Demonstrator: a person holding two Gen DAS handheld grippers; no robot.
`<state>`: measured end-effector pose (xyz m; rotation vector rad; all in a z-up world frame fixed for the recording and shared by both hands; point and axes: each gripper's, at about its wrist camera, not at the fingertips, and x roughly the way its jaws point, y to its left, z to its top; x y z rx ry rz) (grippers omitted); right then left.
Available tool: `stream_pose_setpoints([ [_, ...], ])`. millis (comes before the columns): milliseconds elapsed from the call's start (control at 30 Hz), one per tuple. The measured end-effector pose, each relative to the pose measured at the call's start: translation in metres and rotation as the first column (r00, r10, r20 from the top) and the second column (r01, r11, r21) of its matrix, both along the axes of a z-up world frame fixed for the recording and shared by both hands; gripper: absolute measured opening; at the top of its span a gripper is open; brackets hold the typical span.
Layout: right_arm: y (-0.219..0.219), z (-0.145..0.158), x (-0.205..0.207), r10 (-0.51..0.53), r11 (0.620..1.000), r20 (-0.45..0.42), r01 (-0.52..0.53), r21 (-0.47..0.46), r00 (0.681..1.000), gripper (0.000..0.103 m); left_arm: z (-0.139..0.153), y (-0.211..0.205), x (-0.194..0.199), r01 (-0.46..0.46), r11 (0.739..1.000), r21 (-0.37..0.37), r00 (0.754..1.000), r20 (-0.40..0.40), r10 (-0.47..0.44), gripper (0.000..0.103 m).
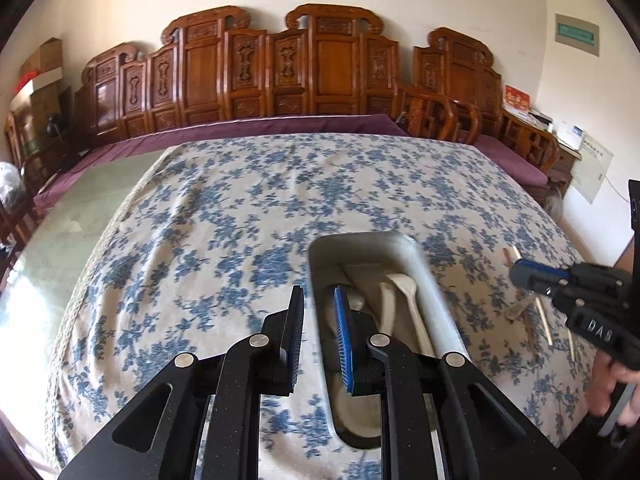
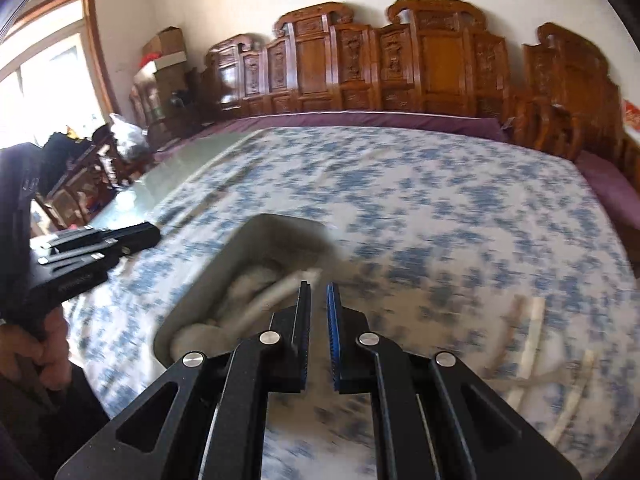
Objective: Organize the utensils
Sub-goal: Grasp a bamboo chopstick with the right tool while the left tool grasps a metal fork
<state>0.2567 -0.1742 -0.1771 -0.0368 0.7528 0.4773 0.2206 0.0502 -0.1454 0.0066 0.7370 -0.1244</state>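
Note:
A grey metal tray (image 1: 428, 276) sits on the blue-flowered cloth and holds several white ceramic spoons (image 1: 404, 292). My left gripper (image 1: 318, 300) is open and empty, straddling the tray's left wall. In the right wrist view the tray (image 2: 256, 236) is blurred, with spoons (image 2: 256, 292) inside. My right gripper (image 2: 319, 292) hovers at the tray's right rim, jaws a narrow gap apart, nothing between them. It also shows in the left wrist view (image 1: 524, 274), above chopsticks (image 1: 544, 320) lying on the cloth. The chopsticks (image 2: 530, 332) lie right of the right gripper.
The table (image 1: 100, 200) has a green glass top left of the cloth. Carved wooden benches (image 1: 280, 68) with purple cushions line the far wall. The left gripper's body (image 2: 80, 256) shows at the left in the right wrist view.

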Motion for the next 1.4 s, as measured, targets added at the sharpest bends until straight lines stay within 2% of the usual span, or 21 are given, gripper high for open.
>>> stream_pose_setpoints([
  [67,-0.022,-0.001,-0.001,-0.033,0.998,0.008,0.034,-0.052,0.999,0.011,0.002,-0.009,-0.002,0.024,1.0,-0.006,1.0,0.004,-0.024,0.014],
  [167,-0.054,-0.008,-0.001,-0.095,0.991,-0.003,0.094,-0.095,0.995,0.022,0.002,-0.024,-0.004,0.057,0.998,-0.009,0.998,0.008,-0.057,0.014],
  [433,-0.131,-0.041,0.003,-0.274,0.949,-0.031,0.266,-0.168,0.961,0.022,-0.004,-0.058,-0.006,0.124,0.992,-0.012,0.992,-0.002,-0.124,0.014],
  [600,-0.162,-0.071,0.003,-0.375,0.912,-0.081,0.352,-0.21,0.923,0.023,-0.008,-0.075,-0.012,0.16,0.987,-0.004,0.987,-0.011,-0.16,0.014],
  [967,-0.186,-0.096,0.013,-0.466,0.864,-0.126,0.42,-0.278,0.876,0.023,-0.018,-0.112,-0.019,0.235,0.972,0.013,0.972,-0.035,-0.234,0.014],
  [1100,-0.196,-0.098,0.016,-0.483,0.861,-0.151,0.438,-0.257,0.862,0.023,-0.019,-0.126,-0.016,0.245,0.969,0.013,0.969,-0.041,-0.245,0.014],
  [1200,-0.197,-0.098,0.016,-0.476,0.865,-0.155,0.429,-0.26,0.866,0.022,-0.022,-0.133,-0.013,0.254,0.967,0.017,0.966,-0.049,-0.253,0.015],
  [1233,-0.197,-0.098,0.017,-0.472,0.867,-0.156,0.424,-0.263,0.868,0.02,-0.023,-0.137,-0.012,0.258,0.966,0.017,0.965,-0.055,-0.256,0.015],
  [1267,-0.196,-0.098,0.017,-0.469,0.868,-0.157,0.421,-0.263,0.869,0.011,-0.024,-0.141,-0.011,0.263,0.965,0.014,0.963,-0.06,-0.261,0.016],
  [1400,-0.198,-0.095,0.022,-0.473,0.862,-0.136,0.425,-0.276,0.871,0.006,-0.031,-0.159,-0.004,0.291,0.957,0.014,0.954,-0.081,-0.289,0.016],
])
